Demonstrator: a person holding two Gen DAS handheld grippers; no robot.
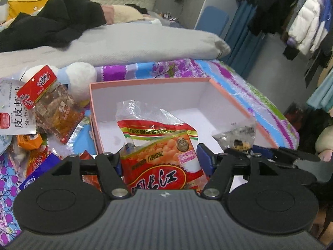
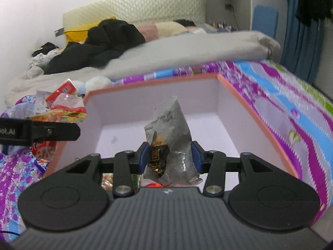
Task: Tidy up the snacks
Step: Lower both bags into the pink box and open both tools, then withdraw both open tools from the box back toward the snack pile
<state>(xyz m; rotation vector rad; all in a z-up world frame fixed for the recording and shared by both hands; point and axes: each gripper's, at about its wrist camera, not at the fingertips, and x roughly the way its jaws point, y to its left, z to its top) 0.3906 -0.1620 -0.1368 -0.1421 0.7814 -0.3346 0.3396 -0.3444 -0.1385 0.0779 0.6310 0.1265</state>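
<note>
A pink box (image 1: 149,81) with a white inside lies open on the flowered bedspread; it also shows in the right wrist view (image 2: 145,86). My left gripper (image 1: 161,158) is shut on a red snack bag (image 1: 160,156) held over the box's near left part. My right gripper (image 2: 170,156) is shut on a clear grey snack packet (image 2: 170,129) with a black and orange label, held over the box. That packet (image 1: 237,135) and the right gripper show at the right of the left wrist view. A pile of snack packets (image 1: 35,108) lies left of the box.
A grey pillow (image 1: 124,41) and black clothing (image 1: 52,18) lie on the bed behind the box. A white plush toy (image 1: 79,77) sits by the box's far left corner. Hanging clothes (image 1: 308,20) are at the far right, past the bed's edge.
</note>
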